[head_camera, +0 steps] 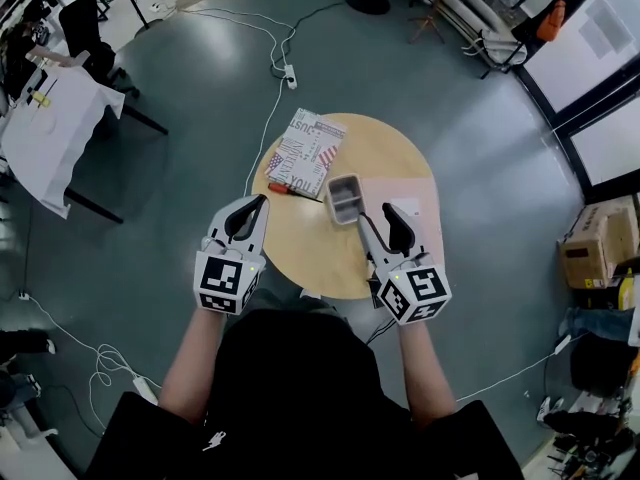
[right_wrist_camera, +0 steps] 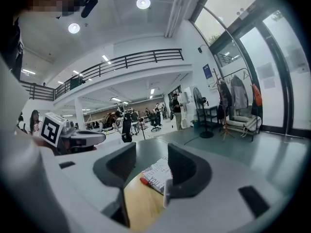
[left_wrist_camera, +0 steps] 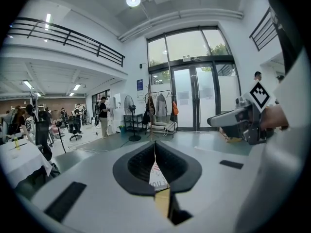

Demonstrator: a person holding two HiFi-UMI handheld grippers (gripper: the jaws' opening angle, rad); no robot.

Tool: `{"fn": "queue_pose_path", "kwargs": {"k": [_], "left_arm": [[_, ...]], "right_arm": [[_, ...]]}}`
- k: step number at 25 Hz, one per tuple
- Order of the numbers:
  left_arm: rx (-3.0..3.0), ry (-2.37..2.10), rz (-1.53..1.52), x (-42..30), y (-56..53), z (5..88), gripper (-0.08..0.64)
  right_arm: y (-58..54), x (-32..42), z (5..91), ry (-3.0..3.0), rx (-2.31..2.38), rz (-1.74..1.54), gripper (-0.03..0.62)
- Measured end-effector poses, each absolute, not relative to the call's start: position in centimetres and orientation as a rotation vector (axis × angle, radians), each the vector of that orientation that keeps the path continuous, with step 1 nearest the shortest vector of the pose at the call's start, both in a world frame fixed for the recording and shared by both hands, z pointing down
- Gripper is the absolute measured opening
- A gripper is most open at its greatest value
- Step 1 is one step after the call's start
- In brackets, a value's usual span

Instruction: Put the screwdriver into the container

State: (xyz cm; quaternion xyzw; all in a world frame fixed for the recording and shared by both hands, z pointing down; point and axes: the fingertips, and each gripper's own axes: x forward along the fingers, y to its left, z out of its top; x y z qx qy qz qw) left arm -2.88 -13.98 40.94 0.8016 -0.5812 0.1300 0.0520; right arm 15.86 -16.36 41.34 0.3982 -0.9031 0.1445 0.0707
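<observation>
A round wooden desk stands on a grey floor. On its far left part lies a printed booklet in white, red and black. The red-handled screwdriver lies flat on the desk along the near edge of that booklet, its handle to the left and its dark shaft pointing right. Just to the right of the shaft stands the grey rectangular container, open at the top; the tool is outside it. A pale pink sheet covers the right side of the desk, beside the container.

The left claw hangs over the near left edge of the desk. Its jaws are together, with only a thin slit between the black pads and nothing clamped in them; the booklet shows through the slit.

The right claw is at the near right, just beside the container. Its jaws stand apart and grip nothing. Beyond the gap lie the screwdriver's red handle and the booklet.
</observation>
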Motion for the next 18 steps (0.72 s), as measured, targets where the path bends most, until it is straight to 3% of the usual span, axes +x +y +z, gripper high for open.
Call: {"fn": "queue_pose_path", "kwargs": {"k": [11,18], "left_arm": [[2.398,-1.714,0.401,-4.4,-16.3,43.7,0.006],[2.41,-1.621,0.434,-6.6,-18.7,46.8,0.005]], "right_arm": [[-18.1,13.5,43.7,-2.634,1.104,0.4,0.283],[-19.5,10.2,47.7,-2.516,1.041,0.377,0.305]]}}
